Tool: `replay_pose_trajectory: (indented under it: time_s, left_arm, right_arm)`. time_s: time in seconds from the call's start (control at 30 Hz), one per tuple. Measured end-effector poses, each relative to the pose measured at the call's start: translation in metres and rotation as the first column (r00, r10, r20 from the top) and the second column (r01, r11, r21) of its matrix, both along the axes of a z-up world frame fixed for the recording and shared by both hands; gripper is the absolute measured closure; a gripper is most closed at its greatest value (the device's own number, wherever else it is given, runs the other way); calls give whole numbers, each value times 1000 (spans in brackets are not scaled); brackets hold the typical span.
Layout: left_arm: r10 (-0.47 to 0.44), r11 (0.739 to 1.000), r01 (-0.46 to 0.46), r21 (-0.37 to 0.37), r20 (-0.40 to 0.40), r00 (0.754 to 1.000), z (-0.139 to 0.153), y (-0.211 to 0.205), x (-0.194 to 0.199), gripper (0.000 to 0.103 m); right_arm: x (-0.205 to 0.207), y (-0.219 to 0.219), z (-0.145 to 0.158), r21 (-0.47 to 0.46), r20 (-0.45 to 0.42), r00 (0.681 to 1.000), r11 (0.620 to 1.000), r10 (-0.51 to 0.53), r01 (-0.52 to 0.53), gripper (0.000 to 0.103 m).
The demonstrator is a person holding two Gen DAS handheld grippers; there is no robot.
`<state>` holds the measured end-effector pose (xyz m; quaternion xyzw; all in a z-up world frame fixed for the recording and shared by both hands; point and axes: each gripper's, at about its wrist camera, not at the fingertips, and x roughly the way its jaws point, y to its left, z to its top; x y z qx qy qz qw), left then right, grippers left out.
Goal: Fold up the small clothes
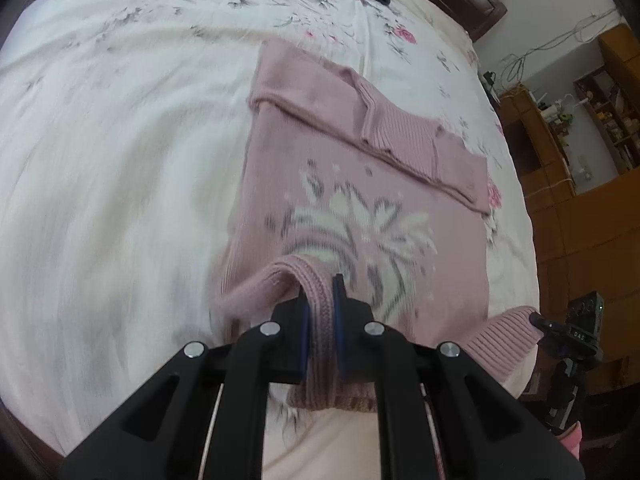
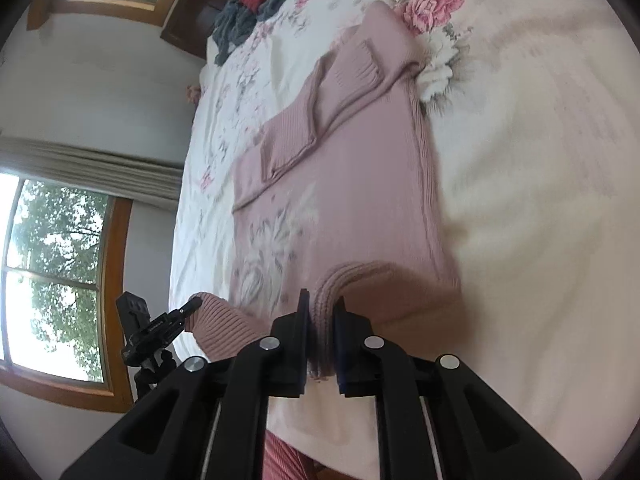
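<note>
A pink knitted sweater [image 1: 360, 184] with a white and grey flower pattern lies flat on the bed, its sleeves folded across the far part. My left gripper [image 1: 321, 300] is shut on the ribbed hem at one near corner, lifting it slightly. The right wrist view shows the same sweater [image 2: 360, 184]. There my right gripper [image 2: 322, 302] is shut on the ribbed hem at the other near corner. In each view the other gripper appears at the side, pinching pink ribbing: the right gripper [image 1: 538, 318] and the left gripper [image 2: 192, 303].
The bed [image 1: 120, 160] has a white sheet with pink flowers. A heap of grey and red clothes [image 2: 252, 4] lies at its far end. Wooden shelves [image 1: 560, 140] stand beside the bed, and windows [image 2: 56, 260] are in the wall on the other side.
</note>
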<state>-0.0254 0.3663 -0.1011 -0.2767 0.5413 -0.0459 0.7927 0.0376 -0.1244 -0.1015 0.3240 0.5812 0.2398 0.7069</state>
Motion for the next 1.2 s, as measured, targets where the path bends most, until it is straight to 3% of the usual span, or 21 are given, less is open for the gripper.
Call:
replay_pose_trajectory:
  time_s: [0.43, 0.63, 0.73, 0.77, 0.83, 0.93, 1.07, 1.2]
  left_arm:
    - [55, 998, -56, -11, -114, 992, -62, 29, 77, 93]
    - [71, 990, -89, -108, -155, 985, -78, 45, 88, 88]
    - [83, 981, -107, -160, -150, 985, -75, 56, 82, 79]
    - [99, 981, -120, -155, -136, 986, -70, 63, 77, 70]
    - [127, 980, -143, -139, -116, 985, -63, 73, 73, 65]
    - [136, 985, -145, -92, -98, 986, -51, 87, 65, 65]
    - [74, 997, -76, -23, -68, 995, -38, 81, 65, 64]
    - [-32, 994, 36, 99, -44, 999, -32, 56, 79, 55]
  right_arm:
    - [94, 4, -54, -47, -113, 993, 998, -44, 39, 93]
    - [109, 2, -75, -64, -148, 988, 998, -34, 24, 89]
    - [108, -3, -73, -63, -141, 990, 998, -19, 10, 87]
    - [108, -4, -72, -64, -135, 991, 998, -13, 4, 84]
    - [105, -10, -68, -63, -129, 992, 998, -8, 0, 77]
    - [102, -21, -55, -122, -90, 995, 992, -35, 24, 46]
    - [99, -31, -37, -131, -25, 999, 991, -32, 28, 46]
    - [99, -16, -24, -213, 38, 998, 976, 42, -33, 46]
